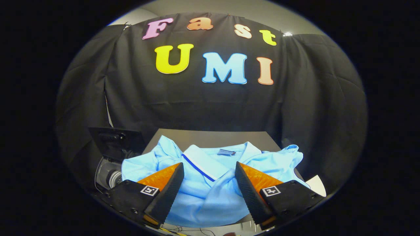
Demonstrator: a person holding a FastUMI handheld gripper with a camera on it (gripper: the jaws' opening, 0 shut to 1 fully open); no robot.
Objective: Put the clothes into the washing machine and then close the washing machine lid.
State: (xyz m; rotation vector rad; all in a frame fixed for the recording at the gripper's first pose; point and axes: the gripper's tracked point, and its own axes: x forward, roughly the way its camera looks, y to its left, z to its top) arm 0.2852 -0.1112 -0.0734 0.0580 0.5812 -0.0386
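The light-blue polo shirt (210, 170) lies crumpled on the dark table (210, 135), collar facing us. We hold our tool (209, 168) released above it, the fingers spread wide, the shirt's collar and front showing between them.

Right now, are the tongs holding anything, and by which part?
Nothing held. The tongs are open, their fingers apart over the shirt near its collar.
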